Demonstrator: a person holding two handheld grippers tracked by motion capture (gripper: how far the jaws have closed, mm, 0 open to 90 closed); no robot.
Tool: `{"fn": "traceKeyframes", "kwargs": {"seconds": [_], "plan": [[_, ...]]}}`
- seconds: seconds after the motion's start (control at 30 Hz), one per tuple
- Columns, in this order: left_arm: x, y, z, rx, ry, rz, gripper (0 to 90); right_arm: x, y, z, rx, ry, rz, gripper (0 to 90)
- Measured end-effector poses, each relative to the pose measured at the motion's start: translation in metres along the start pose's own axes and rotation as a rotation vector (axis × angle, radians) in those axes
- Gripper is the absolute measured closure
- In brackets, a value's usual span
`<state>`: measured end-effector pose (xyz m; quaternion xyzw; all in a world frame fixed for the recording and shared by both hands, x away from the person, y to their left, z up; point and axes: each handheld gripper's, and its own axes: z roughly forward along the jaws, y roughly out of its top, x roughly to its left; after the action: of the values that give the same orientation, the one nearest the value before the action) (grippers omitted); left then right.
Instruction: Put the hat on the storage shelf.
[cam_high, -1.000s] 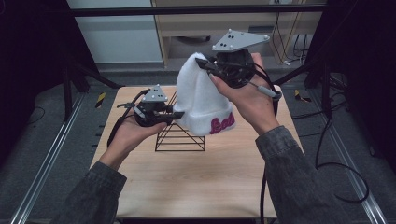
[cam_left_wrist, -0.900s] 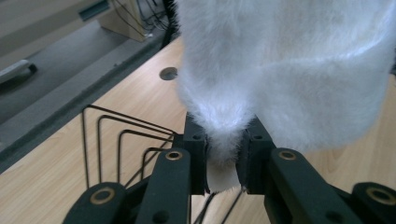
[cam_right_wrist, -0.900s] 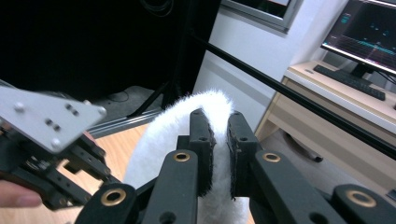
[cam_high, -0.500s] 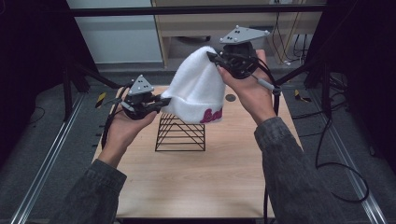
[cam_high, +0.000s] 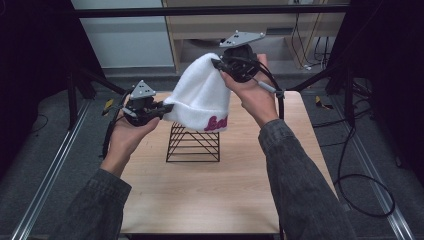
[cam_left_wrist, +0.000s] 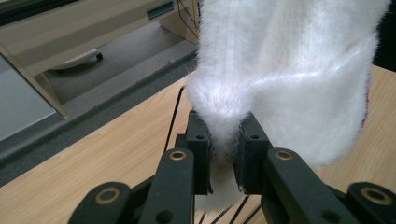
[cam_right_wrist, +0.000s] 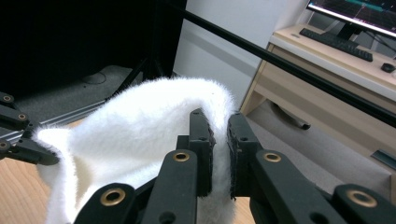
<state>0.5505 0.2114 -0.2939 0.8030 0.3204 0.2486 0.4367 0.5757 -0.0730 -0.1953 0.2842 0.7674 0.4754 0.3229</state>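
White knit beanie (cam_high: 202, 97) held in the air between both grippers, above the far half of the wooden table (cam_high: 200, 195). Fuzzy fabric, folded cuff along the lower edge, pink lettering on the cuff at its right end, only partly readable from the high view.

Left gripper (cam_high: 167, 107): jaws clamped on the cuff's left corner. In the left gripper view (cam_left_wrist: 223, 140) a bunch of white fabric is pinched tight between the two black pads, a small tuft poking out below them; the rest of the beanie (cam_left_wrist: 289, 74) rises up and to the right. Left hand (cam_high: 127, 132) cradles the gripper body from beneath, grey three-cornered plate on top.

Right gripper (cam_high: 218, 66): jaws closed on the crown end of the beanie, higher and farther back than the left. Right gripper view (cam_right_wrist: 219, 135) shows a thin fold of fabric caught between the pads, the beanie (cam_right_wrist: 130, 140) draping away down and left toward the other gripper's jaws at the frame's left edge. Right hand (cam_high: 255, 92) grips from below.

Beanie hangs tilted, crown up-right, cuff down-left. Directly beneath it stands a black wire stand (cam_high: 194, 143) on the table; the cuff's lower edge sits just over its top, contact cannot be told. Grey sleeves on both forearms.
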Motion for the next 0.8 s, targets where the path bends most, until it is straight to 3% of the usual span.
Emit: {"fn": "traceKeyframes", "kwargs": {"seconds": [0.4,0.8], "plan": [[0.02,-0.019,0.016,0.02,0.02,-0.036,78.3,0.003,-0.009,0.029,0.013,0.033,0.004,83.2],[0.025,-0.036,0.01,0.014,0.039,-0.048,78.4,0.02,-0.015,0.028,0.006,0.068,-0.008,83.1]]}}
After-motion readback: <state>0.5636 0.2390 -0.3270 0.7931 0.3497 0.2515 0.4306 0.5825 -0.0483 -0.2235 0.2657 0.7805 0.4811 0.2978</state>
